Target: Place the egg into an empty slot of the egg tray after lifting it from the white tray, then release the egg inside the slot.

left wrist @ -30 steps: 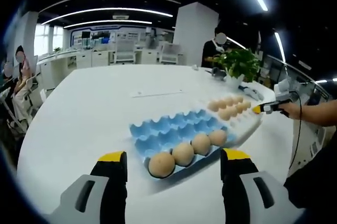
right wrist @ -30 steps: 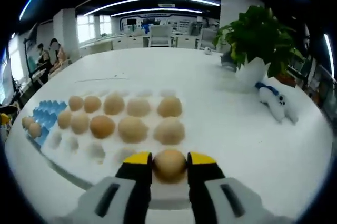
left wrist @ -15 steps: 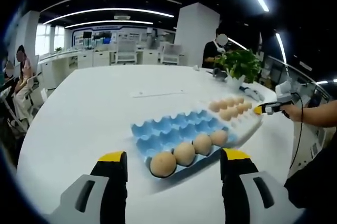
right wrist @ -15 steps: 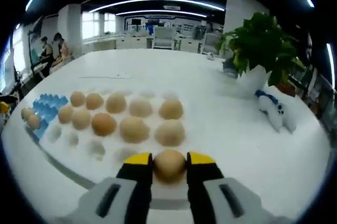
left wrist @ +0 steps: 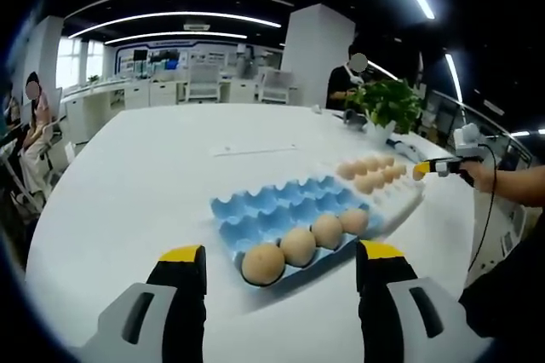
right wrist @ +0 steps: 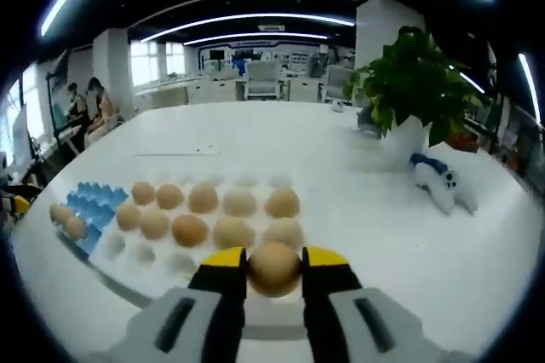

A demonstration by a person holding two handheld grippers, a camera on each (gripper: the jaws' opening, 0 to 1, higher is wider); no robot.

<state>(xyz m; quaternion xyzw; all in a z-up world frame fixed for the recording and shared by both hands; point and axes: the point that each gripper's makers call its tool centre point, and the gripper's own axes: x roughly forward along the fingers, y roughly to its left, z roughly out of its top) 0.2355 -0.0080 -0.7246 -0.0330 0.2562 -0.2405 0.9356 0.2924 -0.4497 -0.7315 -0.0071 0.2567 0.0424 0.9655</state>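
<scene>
Fingers of my right gripper are clenched on the egg, which I judge is lifted clear of the white tray; that tray sits below and ahead with its remaining eggs in rows. So the pickup looks done. What is left is the carry across to the blue egg tray, lowering into a free slot, and letting go.

In the left gripper view the blue tray holds four eggs along its near row, and the rows behind them look empty, so I have plenty of slots to choose from. My left gripper hangs just short of that tray with its fingers spread apart and nothing between them.

Around the work on the white surface I see a potted plant and a small plush toy, both well off to the side. Nothing stands between the two trays, which lie close together; the filled near row is the thing to steer past.
</scene>
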